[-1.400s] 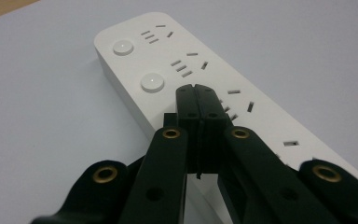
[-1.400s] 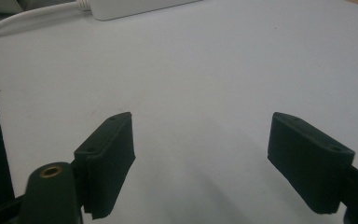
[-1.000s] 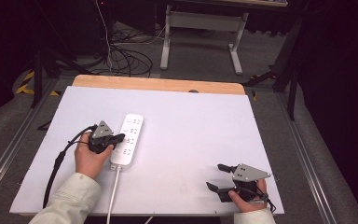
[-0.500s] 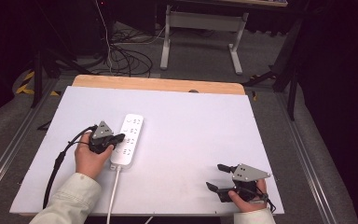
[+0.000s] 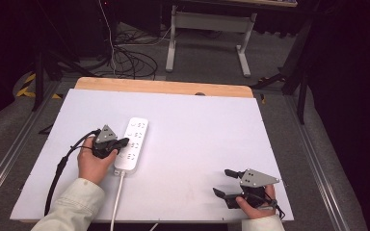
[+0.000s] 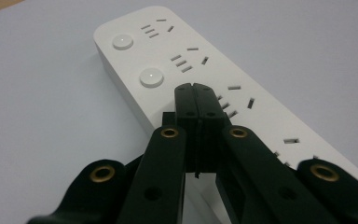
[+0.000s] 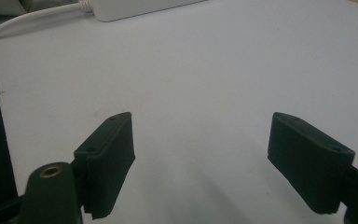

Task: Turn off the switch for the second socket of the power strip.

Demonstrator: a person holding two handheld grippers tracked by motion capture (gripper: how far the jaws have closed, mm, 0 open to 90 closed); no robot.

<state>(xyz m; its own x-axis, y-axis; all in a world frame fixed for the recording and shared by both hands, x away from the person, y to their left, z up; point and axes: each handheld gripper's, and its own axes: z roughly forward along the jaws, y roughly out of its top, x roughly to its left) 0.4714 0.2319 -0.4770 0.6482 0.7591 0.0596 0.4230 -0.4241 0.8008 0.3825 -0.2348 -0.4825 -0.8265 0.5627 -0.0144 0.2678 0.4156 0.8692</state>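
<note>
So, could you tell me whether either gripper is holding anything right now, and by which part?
Nothing is held. The left gripper is shut on itself, tips over the power strip; the right gripper stands open above the table.

A white power strip (image 5: 133, 145) with round buttons and rows of slotted sockets lay flat on the white worktop (image 5: 197, 130), left of centre, long axis running away from the person, its white cord (image 5: 117, 199) trailing off the near edge.
</note>
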